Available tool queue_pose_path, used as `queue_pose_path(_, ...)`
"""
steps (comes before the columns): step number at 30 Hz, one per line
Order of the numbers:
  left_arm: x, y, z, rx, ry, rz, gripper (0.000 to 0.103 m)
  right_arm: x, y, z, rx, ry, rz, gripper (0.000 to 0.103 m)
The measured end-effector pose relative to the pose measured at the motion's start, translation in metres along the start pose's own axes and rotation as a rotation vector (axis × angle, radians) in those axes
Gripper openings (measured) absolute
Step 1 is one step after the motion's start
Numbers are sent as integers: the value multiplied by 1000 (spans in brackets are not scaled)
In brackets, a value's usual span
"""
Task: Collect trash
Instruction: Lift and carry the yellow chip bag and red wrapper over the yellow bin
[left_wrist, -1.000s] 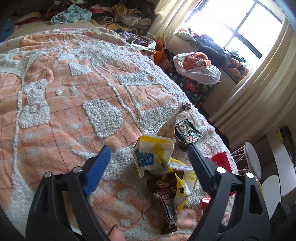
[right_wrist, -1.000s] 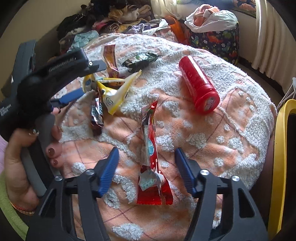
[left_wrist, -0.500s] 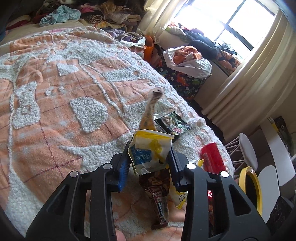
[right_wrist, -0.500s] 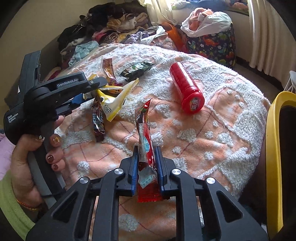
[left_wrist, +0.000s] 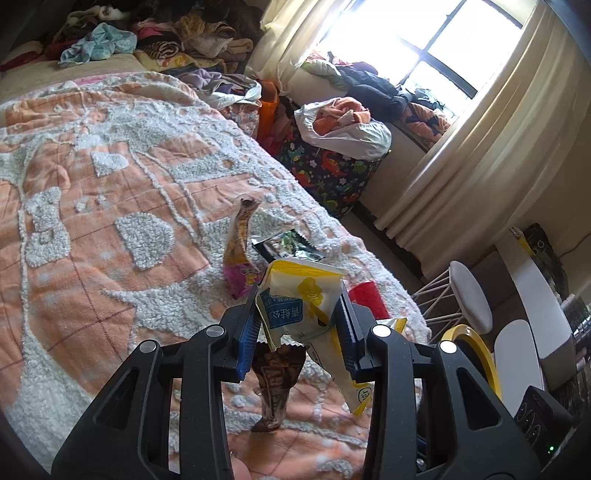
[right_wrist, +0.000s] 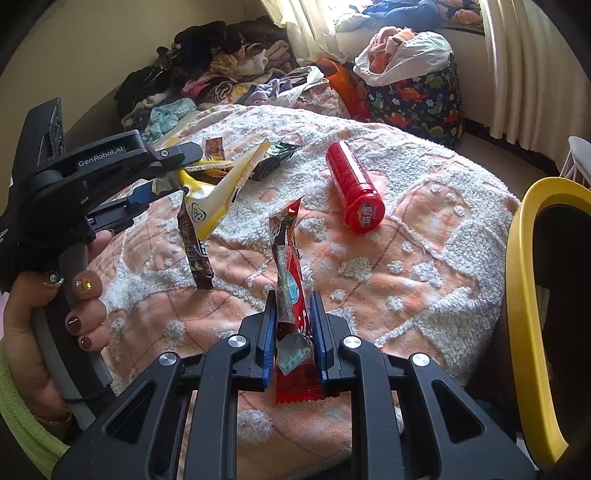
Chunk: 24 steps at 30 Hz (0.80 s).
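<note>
My left gripper (left_wrist: 297, 326) is shut on a yellow and white wrapper (left_wrist: 299, 299), lifted off the bed; a brown candy wrapper (left_wrist: 275, 384) hangs with it. From the right wrist view the left gripper (right_wrist: 162, 184) holds the yellow wrapper (right_wrist: 216, 201) and the brown wrapper (right_wrist: 194, 251) above the blanket. My right gripper (right_wrist: 293, 332) is shut on a red wrapper (right_wrist: 290, 258), raised upright. On the bed lie a red canister (right_wrist: 354, 188), a dark green packet (right_wrist: 275, 157) and a purple-orange wrapper (left_wrist: 240, 251).
The bed has an orange and white tufted blanket (left_wrist: 110, 206). A yellow-rimmed bin (right_wrist: 524, 295) stands at the bed's right edge. A dinosaur-print hamper (right_wrist: 417, 99) with a white bag, piled clothes (right_wrist: 207, 77), stools (left_wrist: 469, 299) and curtains surround the bed.
Both grippers went from open to shut on their wrappers, then lifted them off the blanket. The brown wrapper rose with the yellow one.
</note>
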<state>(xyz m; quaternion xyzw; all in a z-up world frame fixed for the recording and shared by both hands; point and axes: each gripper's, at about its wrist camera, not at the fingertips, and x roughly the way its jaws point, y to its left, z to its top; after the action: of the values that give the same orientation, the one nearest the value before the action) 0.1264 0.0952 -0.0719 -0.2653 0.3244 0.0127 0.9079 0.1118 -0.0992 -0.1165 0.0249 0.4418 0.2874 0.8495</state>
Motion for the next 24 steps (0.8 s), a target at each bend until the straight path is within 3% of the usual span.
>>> queue_pose_path(24,-14,-44,-7,89,-3,-45,30,-42,-20,-6,53,-90,-20,17)
